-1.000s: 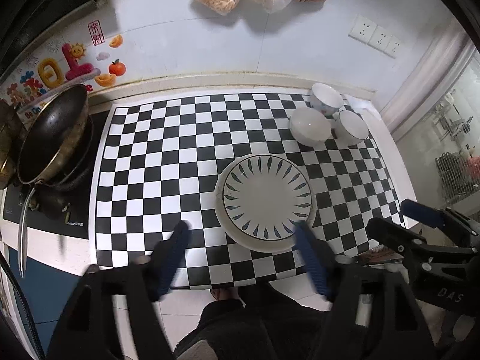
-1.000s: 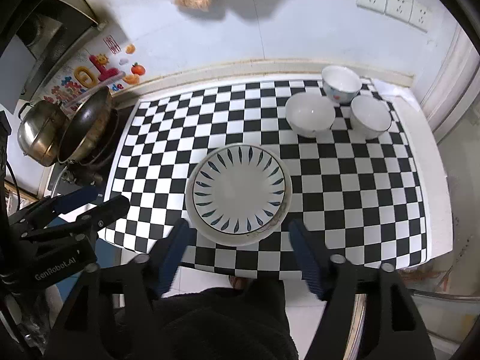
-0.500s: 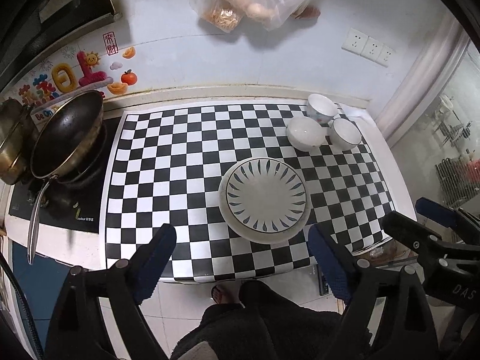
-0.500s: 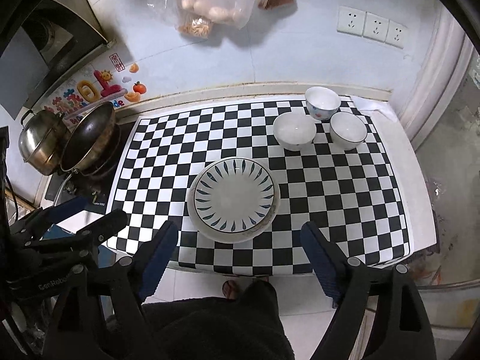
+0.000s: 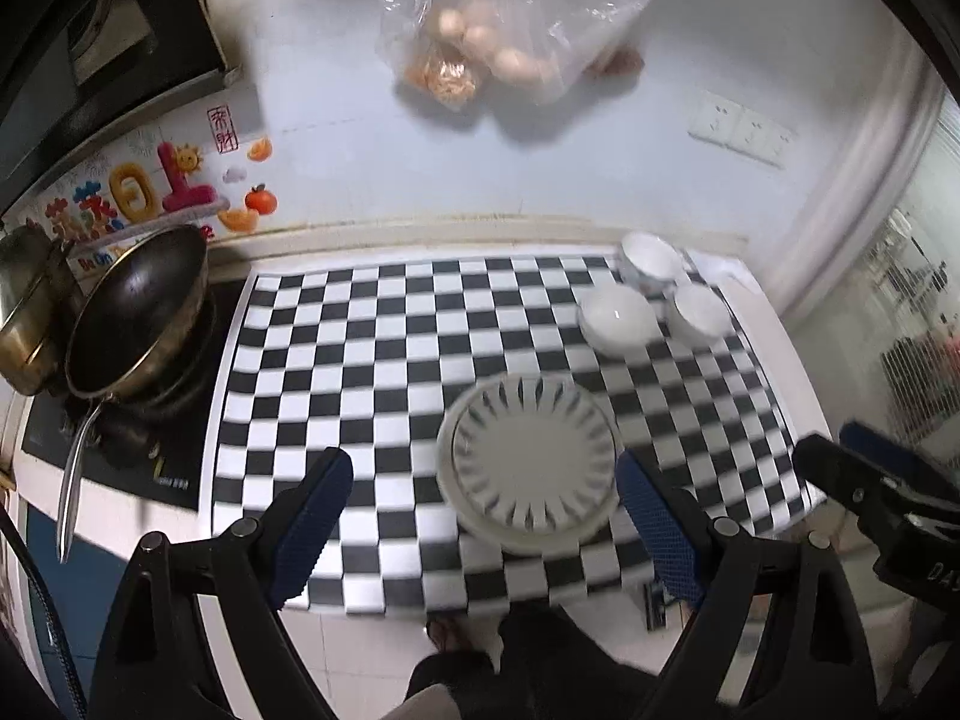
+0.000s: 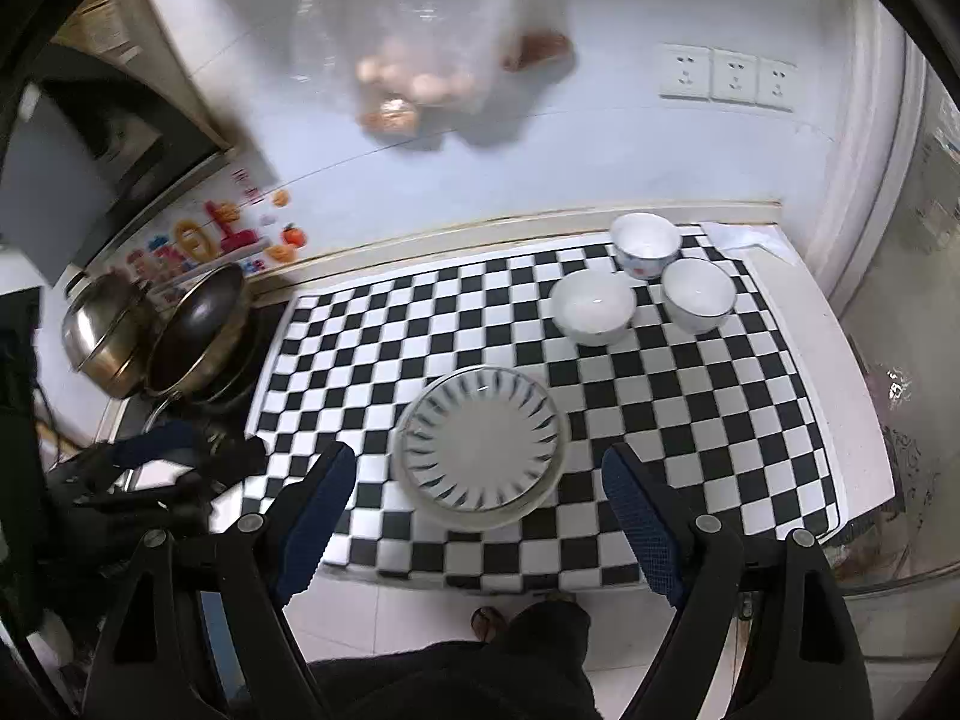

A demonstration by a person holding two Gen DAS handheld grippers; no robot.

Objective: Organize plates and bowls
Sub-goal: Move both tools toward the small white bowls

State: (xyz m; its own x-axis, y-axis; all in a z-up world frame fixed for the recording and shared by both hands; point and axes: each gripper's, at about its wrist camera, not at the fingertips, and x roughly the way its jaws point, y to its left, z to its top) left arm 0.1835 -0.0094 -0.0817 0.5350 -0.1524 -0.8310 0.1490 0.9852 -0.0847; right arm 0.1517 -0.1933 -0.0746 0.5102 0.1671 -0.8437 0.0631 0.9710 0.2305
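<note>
Both sets of tongs, the left tongs and the right tongs, hang wide and empty above the near edge of a checkered counter, gripping nothing. A stack of plates, a petal-patterned plate resting on a plain larger one, lies on the counter just past the gap between the pads in both wrist views, clear of any contact. Three white bowls sit clustered at the counter's far right corner, well apart from the tongs. A wok and a steel pot stand on the stove to the left; a bag of eggs hangs on the wall. With the plates seemingly stacked, the bowls look like the next job: approach one from above, straddle its rim with one pad inside, close gently, and lower it squarely into its neighbour to avoid chipping
</note>
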